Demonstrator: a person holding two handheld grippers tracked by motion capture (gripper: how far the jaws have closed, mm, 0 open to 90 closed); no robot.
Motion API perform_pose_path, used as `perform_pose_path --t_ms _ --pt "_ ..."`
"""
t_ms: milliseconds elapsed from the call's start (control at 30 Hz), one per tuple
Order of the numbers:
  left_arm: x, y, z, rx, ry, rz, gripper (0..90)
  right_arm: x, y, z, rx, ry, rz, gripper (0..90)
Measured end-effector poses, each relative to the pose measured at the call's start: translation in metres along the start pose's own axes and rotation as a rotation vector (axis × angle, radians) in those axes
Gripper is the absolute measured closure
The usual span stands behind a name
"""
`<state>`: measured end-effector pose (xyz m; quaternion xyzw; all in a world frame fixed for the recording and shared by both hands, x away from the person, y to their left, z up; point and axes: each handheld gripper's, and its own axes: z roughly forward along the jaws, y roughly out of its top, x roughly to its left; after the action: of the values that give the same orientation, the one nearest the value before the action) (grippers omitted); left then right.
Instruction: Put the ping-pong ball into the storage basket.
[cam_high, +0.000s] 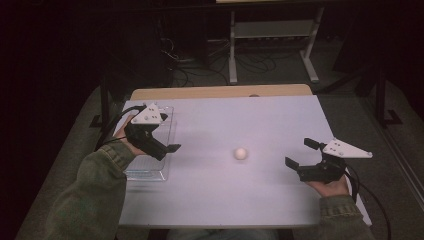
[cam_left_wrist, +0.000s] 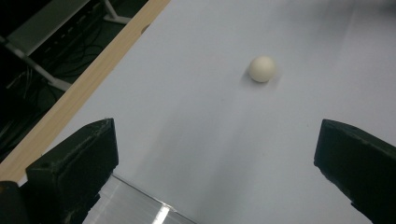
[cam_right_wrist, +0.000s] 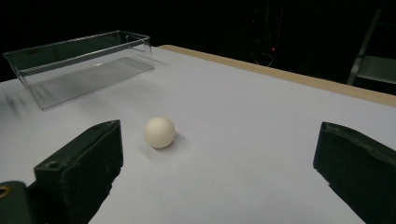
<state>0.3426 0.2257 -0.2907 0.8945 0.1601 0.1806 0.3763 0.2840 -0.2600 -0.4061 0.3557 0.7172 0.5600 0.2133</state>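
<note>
The white ball (cam_high: 241, 153) is left free mid-surface, between both grippers. The right gripper (cam_high: 303, 154) is aimed at it, fingers spread wide and empty (probably for a pickup). The left gripper (cam_high: 172, 148), equally wide and empty, is held over the clear bin (cam_high: 169, 131) at left.

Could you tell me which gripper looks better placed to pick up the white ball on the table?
Probably the right gripper: its open jaws point at the ball from near table level. The left gripper, also open, hangs over the clear bin.
</note>
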Motion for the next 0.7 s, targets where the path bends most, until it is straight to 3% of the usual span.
perform_pose_path --t_ms 500,700 --pt "0.002 0.018 0.01 0.051 -0.026 0.045 0.0 0.0 0.0 0.0 -0.001 0.003 0.0 0.9" --pt "-0.004 0.026 0.016 0.069 -0.045 0.083 0.0 0.0 0.0 0.0 0.0 0.005 0.001 0.9"
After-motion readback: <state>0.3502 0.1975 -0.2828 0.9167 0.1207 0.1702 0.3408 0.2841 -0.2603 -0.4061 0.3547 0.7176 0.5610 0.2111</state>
